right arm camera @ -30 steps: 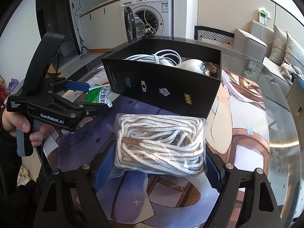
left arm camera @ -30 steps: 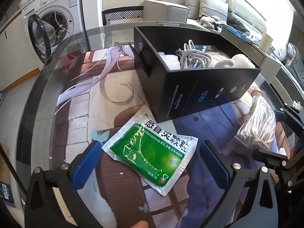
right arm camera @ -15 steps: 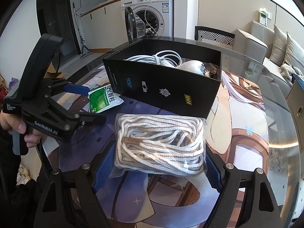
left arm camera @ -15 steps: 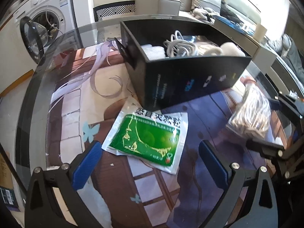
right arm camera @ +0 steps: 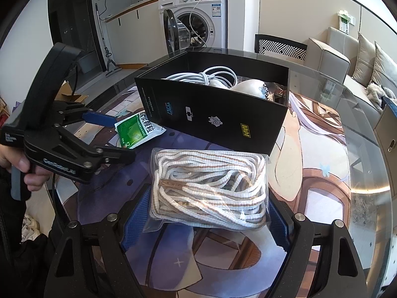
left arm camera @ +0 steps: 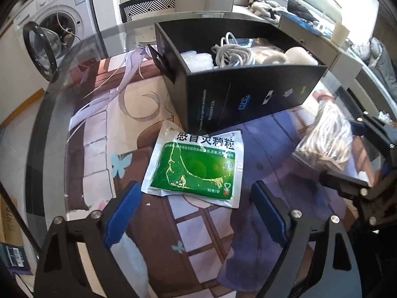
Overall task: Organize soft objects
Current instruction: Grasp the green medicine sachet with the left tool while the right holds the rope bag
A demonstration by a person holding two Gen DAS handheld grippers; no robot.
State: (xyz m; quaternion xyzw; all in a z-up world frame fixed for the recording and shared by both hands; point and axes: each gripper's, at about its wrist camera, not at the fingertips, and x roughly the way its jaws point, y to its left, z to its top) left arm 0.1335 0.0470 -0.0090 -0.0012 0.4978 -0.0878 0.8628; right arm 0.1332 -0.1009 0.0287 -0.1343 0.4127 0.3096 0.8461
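Left gripper (left arm camera: pixel 193 211), black-framed with blue pads, hangs over the printed worktop (left arm camera: pixel 94 129) with its jaws apart and nothing between the pads; the jaws have just been closing somewhat. Ahead of it stands the largest item, an open black rectangular cardboard box (left arm camera: pixel 248 99), already holding a coiled grey cable and other pale soft pieces. Next in size is the clear plastic bag of white and tan cord (right arm camera: pixel 208 188), lying just in front of the box's near wall, with its long axis across the right gripper (right arm camera: pixel 203 221). That gripper's blue pads stand at the bag's two ends, but whether they press on it cannot be told. Smallest is the flat green and white foil sachet (left arm camera: pixel 196 166), lying on the worktop at the box's near corner. It sits directly ahead of the left gripper, just beyond the fingertips and within the span of the jaws, its printed heading toward the box. By this layout the sachet falls to the left gripper and the cord bag to the right.
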